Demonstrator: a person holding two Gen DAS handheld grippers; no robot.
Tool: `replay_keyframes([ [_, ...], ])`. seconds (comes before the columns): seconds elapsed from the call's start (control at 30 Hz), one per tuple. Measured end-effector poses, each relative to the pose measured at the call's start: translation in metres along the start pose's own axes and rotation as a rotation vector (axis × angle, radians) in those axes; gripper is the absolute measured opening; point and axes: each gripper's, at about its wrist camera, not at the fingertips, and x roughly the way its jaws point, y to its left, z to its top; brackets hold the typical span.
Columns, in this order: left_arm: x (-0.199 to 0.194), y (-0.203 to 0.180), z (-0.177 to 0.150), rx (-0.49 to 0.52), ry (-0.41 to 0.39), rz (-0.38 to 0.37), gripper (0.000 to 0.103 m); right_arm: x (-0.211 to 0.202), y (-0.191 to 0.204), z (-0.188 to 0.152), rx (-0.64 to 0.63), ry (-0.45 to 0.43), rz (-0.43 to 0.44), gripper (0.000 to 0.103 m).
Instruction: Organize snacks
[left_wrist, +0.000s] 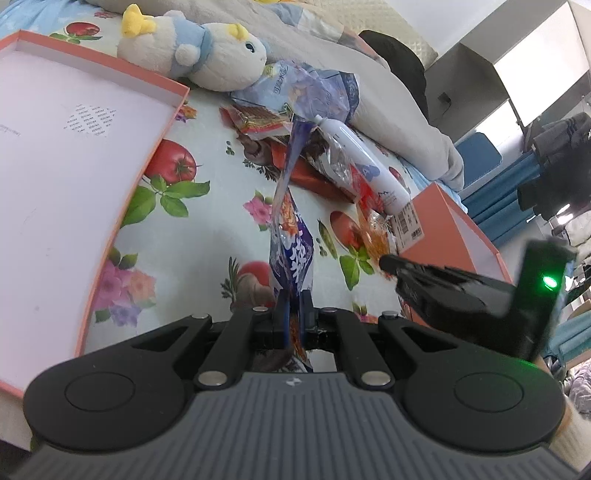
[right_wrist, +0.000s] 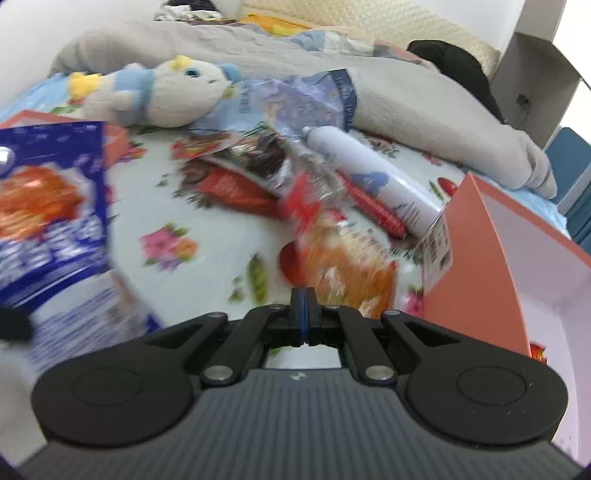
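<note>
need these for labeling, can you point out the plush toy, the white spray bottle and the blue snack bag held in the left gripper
plush toy (left_wrist: 225, 62): left wrist view, on its white head.
white spray bottle (left_wrist: 364, 162): left wrist view, on the middle of its body.
blue snack bag (left_wrist: 293, 254): left wrist view, on the blue panel above the jaws.

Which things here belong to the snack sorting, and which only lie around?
For the job: blue snack bag in the left gripper; snack pile; orange packet; orange box.
Lying about: plush toy; white spray bottle; grey blanket.
</note>
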Motion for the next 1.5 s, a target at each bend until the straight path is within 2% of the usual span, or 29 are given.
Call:
replay_keyframes([
  [0.07,-0.003,0.0,-0.004,0.006,-0.008,0.024,0.005,-0.012,0.002,-0.004,0.002,-0.014,0.028,0.003],
  [0.17,-0.001,0.005,-0.007,-0.007,-0.013,0.039,0.006,-0.017,0.0,-0.006,-0.007,-0.07,0.019,0.003],
  [0.27,0.003,0.007,-0.01,-0.012,-0.025,0.076,0.006,-0.001,-0.007,-0.005,-0.007,-0.052,0.008,0.004],
  [0.4,0.004,0.009,-0.012,-0.037,-0.045,0.099,0.007,0.014,-0.014,-0.006,-0.014,-0.071,0.021,0.006],
  [0.47,0.005,0.009,-0.012,-0.05,-0.043,0.108,0.01,0.023,-0.013,-0.005,-0.024,-0.076,0.026,0.006],
  [0.5,0.005,0.009,-0.014,-0.057,-0.041,0.115,0.016,0.029,-0.012,-0.005,-0.029,-0.072,0.026,0.013],
  [0.53,0.005,0.009,-0.014,-0.065,-0.04,0.119,0.026,0.034,-0.012,-0.005,-0.03,-0.071,0.032,0.024],
  [0.63,0.005,0.009,-0.016,-0.068,-0.041,0.122,0.044,0.048,-0.01,-0.002,-0.034,-0.069,0.031,0.025],
  [0.7,0.004,0.008,-0.016,-0.061,-0.037,0.139,0.051,0.056,-0.01,0.001,-0.033,-0.075,0.009,0.026],
  [0.77,0.004,0.009,-0.016,-0.064,-0.033,0.148,0.057,0.063,-0.009,0.004,-0.03,-0.081,-0.004,0.033],
  [0.9,-0.001,0.013,-0.016,-0.089,-0.037,0.16,0.067,0.077,-0.005,0.009,-0.061,-0.088,-0.027,0.033],
  [1.13,-0.008,0.016,-0.022,-0.092,-0.033,0.174,0.068,0.096,0.001,0.015,-0.115,-0.092,-0.097,0.031],
  [1.17,-0.01,0.015,-0.022,-0.09,-0.034,0.177,0.068,0.097,0.002,0.015,-0.122,-0.092,-0.107,0.027],
  [1.2,-0.012,0.015,-0.023,-0.089,-0.036,0.177,0.068,0.098,0.002,0.015,-0.127,-0.089,-0.126,0.013],
  [1.3,-0.018,0.014,-0.025,-0.081,-0.043,0.177,0.068,0.092,0.0,0.016,-0.115,-0.099,-0.134,0.004],
  [1.5,-0.017,0.021,-0.025,-0.092,-0.04,0.173,0.068,0.069,-0.001,0.017,-0.105,-0.123,-0.11,0.003],
])
